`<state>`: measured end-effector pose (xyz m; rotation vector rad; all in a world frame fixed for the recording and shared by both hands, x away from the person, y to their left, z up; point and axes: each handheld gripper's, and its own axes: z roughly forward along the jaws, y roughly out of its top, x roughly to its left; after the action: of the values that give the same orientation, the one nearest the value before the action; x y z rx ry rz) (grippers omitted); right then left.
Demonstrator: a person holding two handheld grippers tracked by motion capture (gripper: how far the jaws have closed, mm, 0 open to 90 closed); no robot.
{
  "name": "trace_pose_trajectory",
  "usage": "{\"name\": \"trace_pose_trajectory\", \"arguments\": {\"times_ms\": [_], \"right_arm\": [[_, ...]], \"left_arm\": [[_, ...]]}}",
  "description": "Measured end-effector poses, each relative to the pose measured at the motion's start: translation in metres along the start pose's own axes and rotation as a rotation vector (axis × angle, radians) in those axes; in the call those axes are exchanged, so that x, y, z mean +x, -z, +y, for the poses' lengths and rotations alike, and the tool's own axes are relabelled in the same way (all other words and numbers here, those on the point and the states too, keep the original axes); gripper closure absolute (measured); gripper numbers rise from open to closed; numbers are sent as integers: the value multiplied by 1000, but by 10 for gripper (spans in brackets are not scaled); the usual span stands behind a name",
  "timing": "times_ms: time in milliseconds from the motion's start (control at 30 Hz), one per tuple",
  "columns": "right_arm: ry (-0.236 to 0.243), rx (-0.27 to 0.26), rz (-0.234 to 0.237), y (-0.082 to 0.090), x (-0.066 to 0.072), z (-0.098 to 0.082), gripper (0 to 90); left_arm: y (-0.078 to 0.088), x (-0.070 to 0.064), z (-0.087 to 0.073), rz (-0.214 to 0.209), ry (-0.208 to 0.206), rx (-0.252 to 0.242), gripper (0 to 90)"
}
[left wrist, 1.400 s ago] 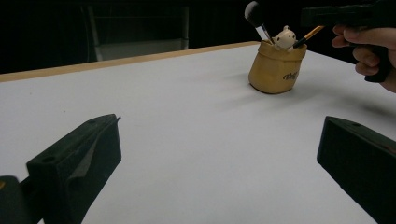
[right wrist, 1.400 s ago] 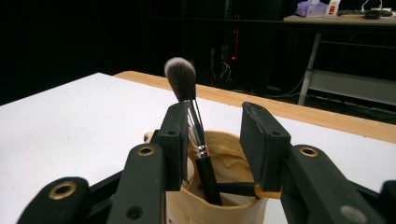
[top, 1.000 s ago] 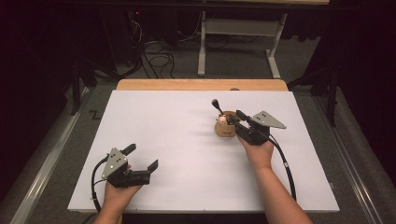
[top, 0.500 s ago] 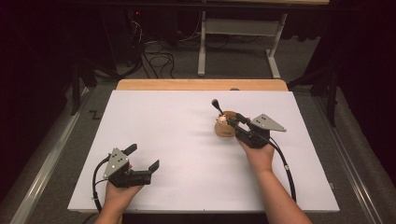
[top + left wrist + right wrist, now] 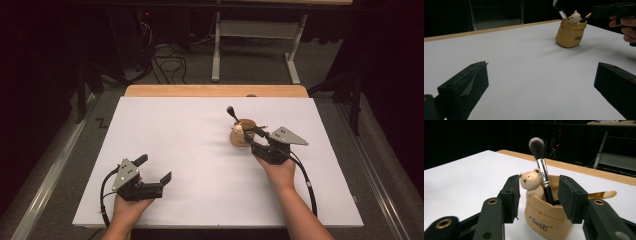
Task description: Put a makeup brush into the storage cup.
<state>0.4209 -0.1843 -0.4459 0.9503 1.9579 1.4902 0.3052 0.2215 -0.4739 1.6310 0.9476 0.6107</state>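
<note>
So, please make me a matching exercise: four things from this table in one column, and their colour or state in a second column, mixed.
1. pen holder
2. makeup brush
3. left gripper
4. table top

a. white
b. fingers wide apart, nothing between them
c. tan, shaped like a sack with a small bear
d. stands upright, dark bristles on top

Pairs: 1-c, 2-d, 3-b, 4-a

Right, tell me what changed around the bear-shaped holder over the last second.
The right hand-held gripper has just been opening its jaws; they now stand apart on either side of the black-handled makeup brush in the tan sack-shaped holder with a bear figure, pads not pressing on it. The holder, brush and orange-tipped stick kept their places, and the left hand-held gripper stayed open and still on the white table.
</note>
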Motion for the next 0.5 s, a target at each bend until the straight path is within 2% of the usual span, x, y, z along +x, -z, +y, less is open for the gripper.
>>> {"name": "trace_pose_trajectory", "arguments": {"times_ms": [167, 267, 500], "right_arm": [[1, 6, 48, 4, 4, -1, 445], [-15, 10, 74, 6, 6, -1, 353], [20, 28, 88, 17, 13, -2, 188]], "left_arm": [[0, 0, 0, 1, 4, -5, 4], [1, 0, 0, 2, 3, -6, 4], [0, -1, 0, 3, 0, -5, 3]]}}
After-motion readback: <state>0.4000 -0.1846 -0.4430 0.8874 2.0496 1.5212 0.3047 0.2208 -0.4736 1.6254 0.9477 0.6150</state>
